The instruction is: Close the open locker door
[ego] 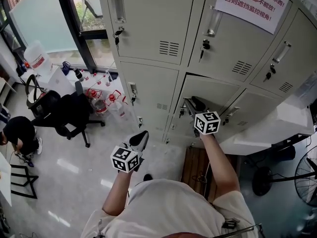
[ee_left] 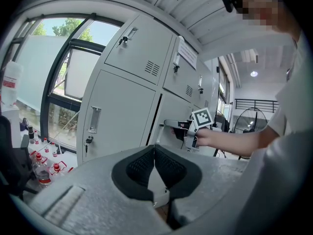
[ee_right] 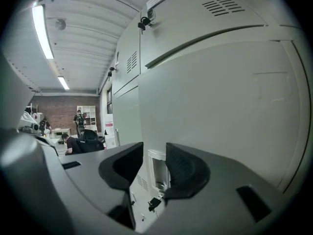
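Beige lockers fill the wall in this office, with a window on the left and a red-lettered sign (ego: 250, 1) stuck up top. The task is barely half done, I'd say: the locker door (ego: 210, 94) in the middle row stands ajar, tilted out from its frame. The right gripper (ego: 192, 105) is right up at its free edge. Its jaws are apart and clamp nothing (the right gripper view only shows a lower locker's recessed handle (ee_right: 157, 166) in the gap, well beyond them). The left gripper (ego: 140, 139) hangs back, away from the lockers, jaws pressed together and empty.

What's left is the actual swing shut and the latch catching. I can't see inside the compartment, so I can't tell if anything blocks it.

Other stuff around:
- an office chair (ego: 74, 114)
- a bunch of bottles (ego: 101, 102) on the floor by the window
- a big water jug (ego: 37, 58)
- a fan (ego: 306, 175) on the right
- a person crouched at far left (ego: 20, 133)

None of it is near the door's path.
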`<state>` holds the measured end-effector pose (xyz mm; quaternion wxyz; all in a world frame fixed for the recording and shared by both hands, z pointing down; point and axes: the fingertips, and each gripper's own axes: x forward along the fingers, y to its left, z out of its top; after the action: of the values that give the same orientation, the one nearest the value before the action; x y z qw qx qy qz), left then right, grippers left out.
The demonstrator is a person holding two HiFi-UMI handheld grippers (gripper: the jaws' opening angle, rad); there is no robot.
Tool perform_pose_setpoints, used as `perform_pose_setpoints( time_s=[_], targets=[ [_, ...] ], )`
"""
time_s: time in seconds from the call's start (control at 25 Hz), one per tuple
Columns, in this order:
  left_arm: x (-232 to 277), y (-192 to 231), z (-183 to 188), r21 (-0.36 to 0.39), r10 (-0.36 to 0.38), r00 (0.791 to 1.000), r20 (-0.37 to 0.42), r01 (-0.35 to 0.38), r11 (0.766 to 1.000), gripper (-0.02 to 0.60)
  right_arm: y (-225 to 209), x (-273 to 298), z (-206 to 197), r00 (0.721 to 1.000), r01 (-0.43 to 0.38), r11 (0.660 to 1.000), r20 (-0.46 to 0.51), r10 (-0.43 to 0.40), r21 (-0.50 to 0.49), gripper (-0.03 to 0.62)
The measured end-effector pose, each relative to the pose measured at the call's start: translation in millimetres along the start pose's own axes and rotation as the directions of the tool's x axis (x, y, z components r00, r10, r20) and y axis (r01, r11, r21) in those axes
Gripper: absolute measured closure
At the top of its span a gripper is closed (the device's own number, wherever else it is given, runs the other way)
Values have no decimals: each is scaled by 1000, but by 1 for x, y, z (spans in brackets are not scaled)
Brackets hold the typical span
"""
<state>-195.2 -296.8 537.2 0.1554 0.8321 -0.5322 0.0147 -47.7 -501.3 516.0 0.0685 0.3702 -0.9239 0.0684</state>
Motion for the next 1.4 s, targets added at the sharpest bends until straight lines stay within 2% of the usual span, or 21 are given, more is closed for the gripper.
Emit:
perform_pose_setpoints(
  time_s=[0.6, 0.8, 0.96, 1.24, 1.4],
  targets=[
    [-2, 5, 1, 0, -4, 1000, -5, 4, 1000, 566, -25, 12, 5, 999, 54, 997, -4, -54, 45, 450],
    [-3, 6, 0, -3, -6, 1000, -6, 6, 1000, 566, -23, 11, 8, 998, 58, 998, -5, -58, 30, 451],
    [-3, 4, -1, -2, -15, 1000, -10, 15, 1000, 566, -19, 1, 12, 998, 62, 998, 1, -62, 25, 451],
    [3, -10, -2, 2, -52, 999, -15, 52, 999, 566, -2, -34, 15, 998, 64, 997, -2, -64, -40, 462],
    [8, -24, -5, 10, -82, 996, -23, 82, 997, 566, 8, -58, 13, 998, 64, 998, 5, -64, -20, 489]
  ],
)
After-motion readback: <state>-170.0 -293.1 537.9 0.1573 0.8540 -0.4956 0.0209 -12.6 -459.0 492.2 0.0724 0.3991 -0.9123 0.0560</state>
